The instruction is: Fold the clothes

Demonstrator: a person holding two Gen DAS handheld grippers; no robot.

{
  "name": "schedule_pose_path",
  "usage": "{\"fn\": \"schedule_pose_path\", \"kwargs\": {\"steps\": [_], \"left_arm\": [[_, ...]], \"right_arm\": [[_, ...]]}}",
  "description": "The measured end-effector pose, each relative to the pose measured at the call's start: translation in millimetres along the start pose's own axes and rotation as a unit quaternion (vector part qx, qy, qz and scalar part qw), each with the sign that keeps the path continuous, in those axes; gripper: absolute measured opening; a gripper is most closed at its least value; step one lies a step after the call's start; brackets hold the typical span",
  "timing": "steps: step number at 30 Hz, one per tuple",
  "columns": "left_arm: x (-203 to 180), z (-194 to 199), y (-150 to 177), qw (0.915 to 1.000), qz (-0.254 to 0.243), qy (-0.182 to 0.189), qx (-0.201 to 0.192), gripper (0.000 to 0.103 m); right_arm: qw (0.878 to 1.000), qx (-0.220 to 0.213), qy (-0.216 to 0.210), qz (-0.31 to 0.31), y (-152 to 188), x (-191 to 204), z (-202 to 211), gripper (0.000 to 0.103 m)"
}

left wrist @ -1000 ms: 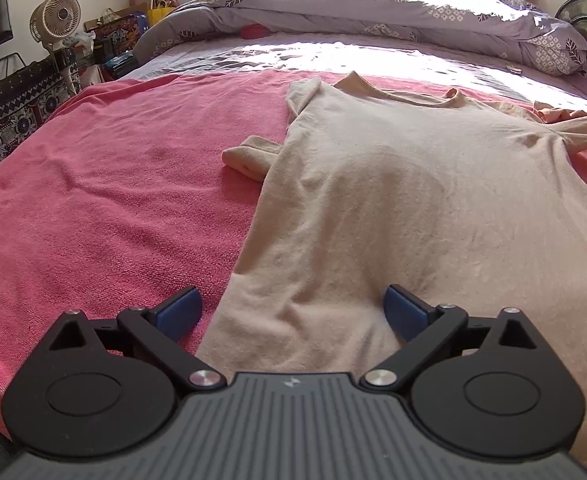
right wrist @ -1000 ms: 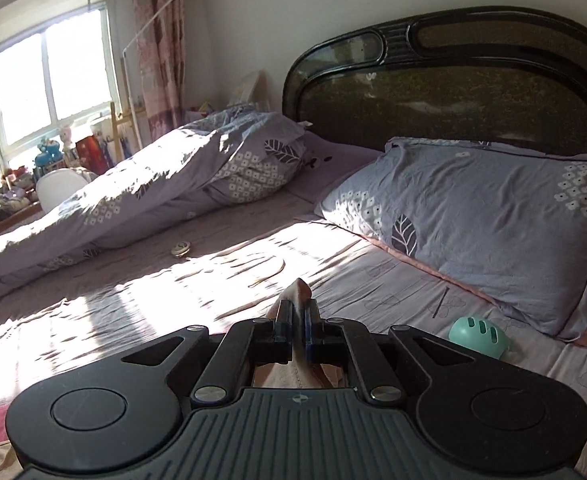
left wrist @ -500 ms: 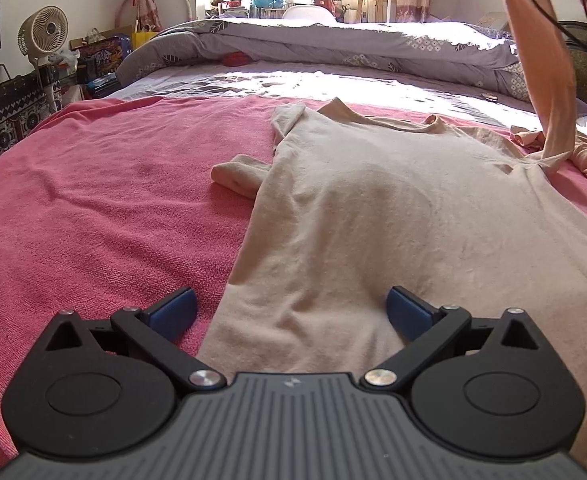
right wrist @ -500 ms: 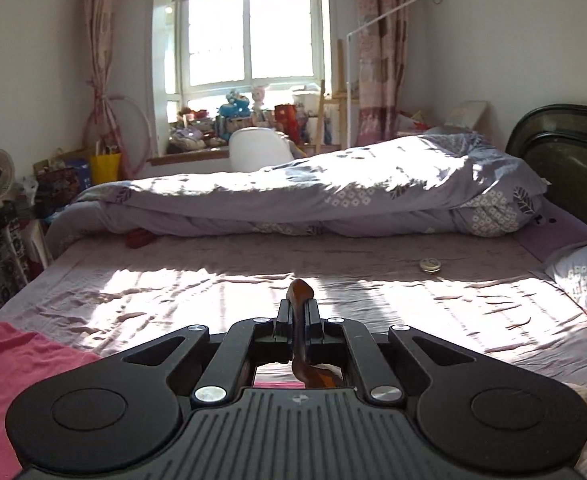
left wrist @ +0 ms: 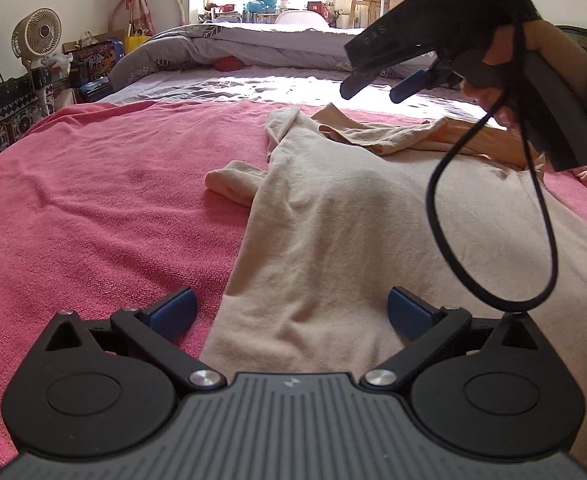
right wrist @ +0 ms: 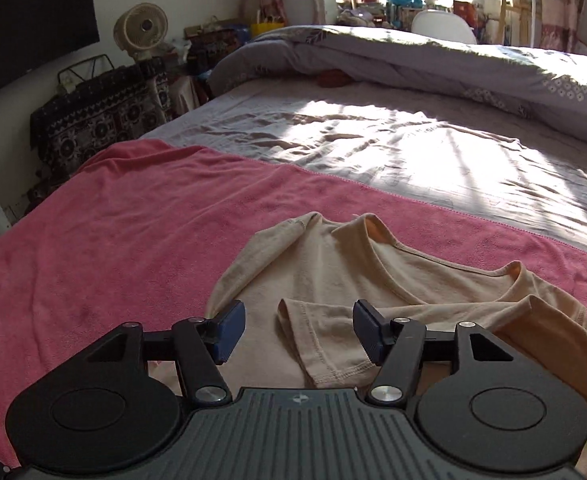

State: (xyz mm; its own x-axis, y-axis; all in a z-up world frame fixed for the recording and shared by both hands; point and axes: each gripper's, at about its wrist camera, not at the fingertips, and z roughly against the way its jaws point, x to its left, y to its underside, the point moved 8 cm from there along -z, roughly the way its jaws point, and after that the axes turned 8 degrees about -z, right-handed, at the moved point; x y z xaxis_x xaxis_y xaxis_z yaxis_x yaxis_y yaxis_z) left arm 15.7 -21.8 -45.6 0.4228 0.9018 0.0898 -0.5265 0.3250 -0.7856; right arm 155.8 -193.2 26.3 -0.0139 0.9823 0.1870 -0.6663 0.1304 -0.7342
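The beige shirt lies spread on the pink towel, one sleeve folded across its chest. We hold our left gripper spread wide over its near hem; our right gripper hovers parted, empty, above that sleeve.

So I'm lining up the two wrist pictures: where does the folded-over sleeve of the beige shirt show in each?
Left wrist: the folded sleeve lies upper middle, across the shirt's chest, below the right tool.
Right wrist: the sleeve is lower middle, its cuff between the open tool's pads.
Shared landmark: the white fan, upper left in both.
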Motion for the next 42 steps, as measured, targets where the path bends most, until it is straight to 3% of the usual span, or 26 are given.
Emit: {"fn": "schedule_pose_path", "kwargs": {"steps": [3, 5, 7, 10, 12, 15, 16, 17, 19, 22, 26, 30, 38, 39, 40, 42], "left_arm": [[0, -1, 0, 1.0, 0.001, -0.004, -0.001, 0.102], [-1, -1, 0, 1.0, 0.002, -0.007, -0.001, 0.102], [-1, -1, 0, 0.9999, 0.001, -0.011, -0.002, 0.102], [-1, -1, 0, 0.9999, 0.002, -0.013, -0.002, 0.102], [0, 0, -2, 0.9999, 0.009, -0.012, 0.005, 0.102], [-1, 14, -27, 0.9998, -0.004, -0.003, -0.02, 0.095], [-1, 19, -36, 0.9996, -0.009, 0.0, -0.028, 0.096], [-11, 21, -52, 0.9972, -0.059, -0.007, -0.044, 0.096], [-33, 21, -84, 0.9836, -0.162, -0.022, -0.076, 0.096], [-55, -19, -96, 0.9709, -0.231, -0.024, -0.06, 0.097], [-86, -73, -112, 0.9464, -0.32, -0.027, -0.038, 0.097], [-115, -126, -128, 0.9135, -0.406, -0.029, -0.016, 0.093], [-110, -161, -134, 0.9234, -0.383, -0.012, 0.014, 0.042], [-108, -162, -135, 0.9252, -0.379, -0.015, 0.015, 0.019], [-102, -162, -138, 0.9295, -0.368, -0.023, 0.013, 0.006], [-91, -162, -144, 0.9376, -0.346, -0.039, 0.008, 0.006]], "right_arm": [[0.995, -0.06, 0.078, 0.016, 8, -50, 38, 0.072], [0.981, -0.087, 0.169, 0.032, 20, -94, 59, 0.073], [0.965, -0.085, 0.246, 0.036, 31, -137, 69, 0.073], [0.948, -0.061, 0.311, 0.034, 46, -186, 71, 0.072], [0.951, -0.046, 0.305, 0.022, 54, -199, 64, 0.072], [0.962, -0.028, 0.272, 0.015, 57, -198, 49, 0.07], [0.964, -0.023, 0.265, 0.02, 58, -195, 42, 0.063], [0.965, -0.016, 0.261, 0.031, 60, -193, 33, 0.057], [0.967, -0.007, 0.253, 0.039, 60, -191, 22, 0.033], [0.969, -0.004, 0.243, 0.039, 60, -191, 14, 0.022], [0.973, -0.015, 0.228, 0.024, 58, -196, 17, 0.016], [0.977, -0.021, 0.212, 0.016, 61, -199, 24, 0.016], [0.979, -0.019, 0.203, 0.026, 69, -203, 27, 0.016], [0.979, -0.019, 0.202, 0.027, 70, -203, 27, 0.016], [0.979, -0.021, 0.202, 0.03, 70, -203, 28, 0.016], [0.978, -0.023, 0.204, 0.037, 71, -203, 30, 0.015]]}}
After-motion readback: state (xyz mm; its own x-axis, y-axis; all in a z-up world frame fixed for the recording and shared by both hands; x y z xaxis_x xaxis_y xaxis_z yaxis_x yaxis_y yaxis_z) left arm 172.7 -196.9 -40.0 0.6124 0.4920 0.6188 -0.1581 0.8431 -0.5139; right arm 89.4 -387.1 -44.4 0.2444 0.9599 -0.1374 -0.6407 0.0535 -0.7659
